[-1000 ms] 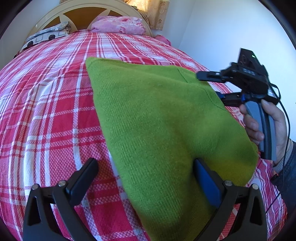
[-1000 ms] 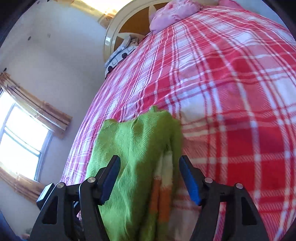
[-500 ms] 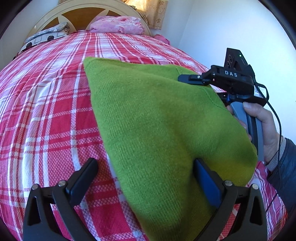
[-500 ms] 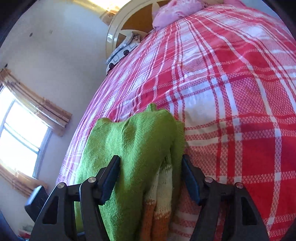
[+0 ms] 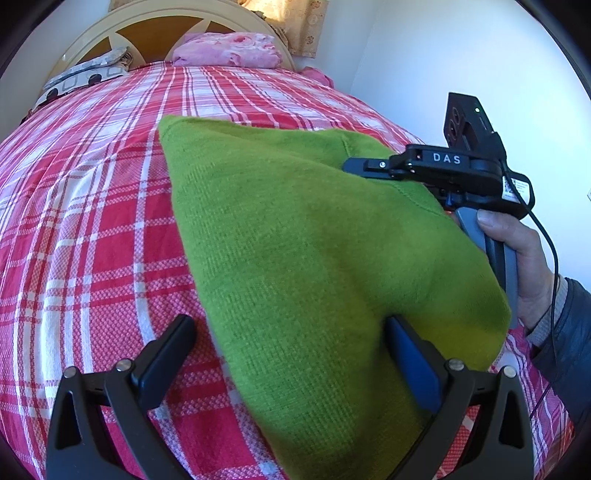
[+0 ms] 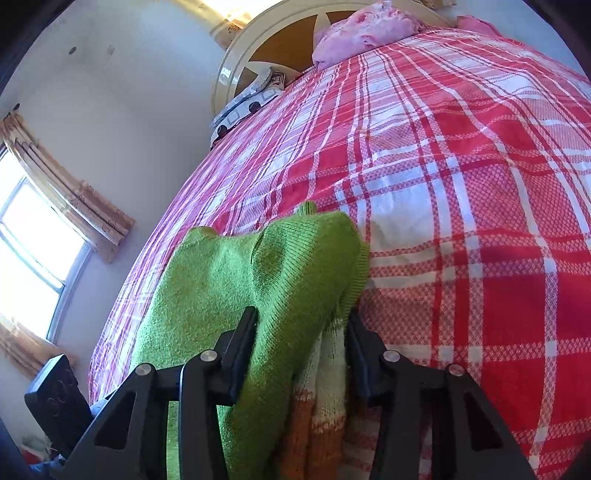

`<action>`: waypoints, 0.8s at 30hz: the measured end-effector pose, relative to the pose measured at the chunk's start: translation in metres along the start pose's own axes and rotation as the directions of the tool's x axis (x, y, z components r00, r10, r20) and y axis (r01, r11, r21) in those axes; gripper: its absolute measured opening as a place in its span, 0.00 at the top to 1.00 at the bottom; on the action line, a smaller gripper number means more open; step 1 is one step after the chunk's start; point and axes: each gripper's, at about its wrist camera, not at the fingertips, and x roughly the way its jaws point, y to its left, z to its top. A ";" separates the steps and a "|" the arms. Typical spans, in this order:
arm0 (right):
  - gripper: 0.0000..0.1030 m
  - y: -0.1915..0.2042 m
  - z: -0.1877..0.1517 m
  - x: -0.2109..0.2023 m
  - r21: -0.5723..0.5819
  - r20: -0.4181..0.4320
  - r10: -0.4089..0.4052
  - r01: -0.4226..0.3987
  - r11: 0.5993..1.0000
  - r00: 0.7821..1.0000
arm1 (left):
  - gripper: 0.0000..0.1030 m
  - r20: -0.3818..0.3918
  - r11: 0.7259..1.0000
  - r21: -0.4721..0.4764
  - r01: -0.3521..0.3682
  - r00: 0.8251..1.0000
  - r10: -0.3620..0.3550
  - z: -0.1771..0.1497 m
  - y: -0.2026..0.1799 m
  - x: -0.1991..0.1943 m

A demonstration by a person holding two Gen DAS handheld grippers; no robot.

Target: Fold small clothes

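The green knit sweater (image 5: pixel 314 236) lay spread on the red plaid bedspread (image 5: pixel 92 229), its long axis running away from the cameras toward the headboard (image 5: pixel 155 26). The right gripper (image 6: pixel 301 336) had pinched in on the sweater's right-hand edge, fingers tight against a bunched fold of green knit with a cream-and-orange striped layer (image 6: pixel 317 406) beneath it; it looked clenched on the cloth, though the contact itself sat half hidden under the fold. The left gripper (image 5: pixel 291 354) was spread wide, one finger beside the near hem and one tucked under it, gripping nothing. So the right side was the one in hand, and the sweater stretched leftward from it. The fold, likely, would carry that edge across toward the left gripper's side, over the flat body of the knit.
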 end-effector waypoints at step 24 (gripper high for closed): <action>0.68 0.024 -0.014 -0.012 -0.098 0.061 -0.072 0.077 0.992 0.996 | 0.37 0.028 0.996 0.085 0.014 0.999 -0.016 -0.006 -0.018 -0.013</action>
